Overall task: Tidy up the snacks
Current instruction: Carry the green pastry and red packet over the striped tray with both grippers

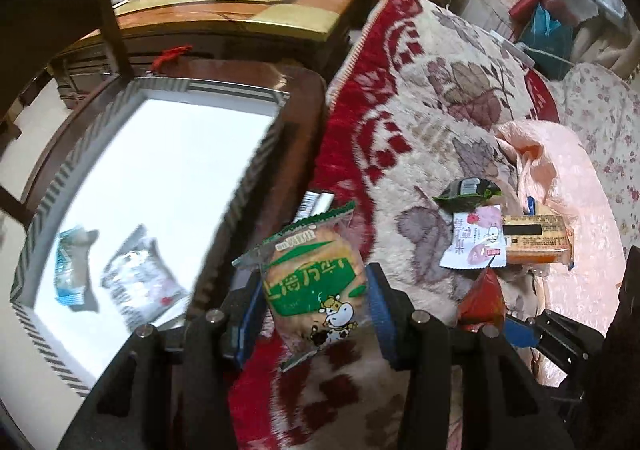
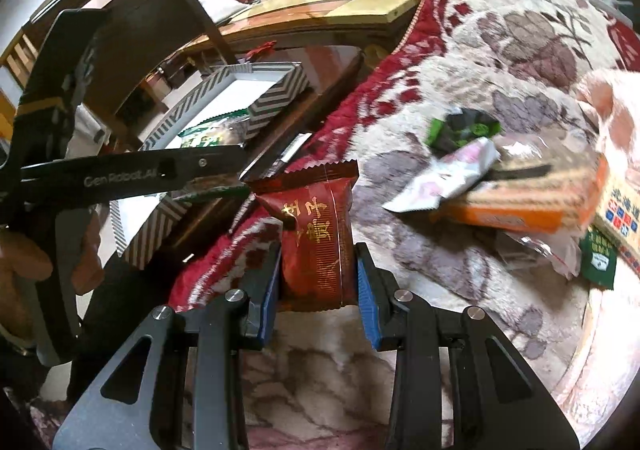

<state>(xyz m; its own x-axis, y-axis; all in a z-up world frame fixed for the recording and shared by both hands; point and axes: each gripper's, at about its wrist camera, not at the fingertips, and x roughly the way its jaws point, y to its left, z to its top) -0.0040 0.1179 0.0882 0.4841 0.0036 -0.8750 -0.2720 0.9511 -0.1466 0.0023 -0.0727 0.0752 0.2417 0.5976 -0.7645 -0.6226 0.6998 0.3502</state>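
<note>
Left tool around upright green cracker packet, long axis vertical.

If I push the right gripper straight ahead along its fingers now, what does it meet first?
Likely the wooden table edge beside the striped box. The right gripper, shut on the red snack packet, points over the blanket toward it; depth is unclear.

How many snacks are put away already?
Two packets already lie in the striped box. The left gripper holds a green cookie pack; the right gripper holds a red pack. Several snacks still wait on the blanket.
</note>
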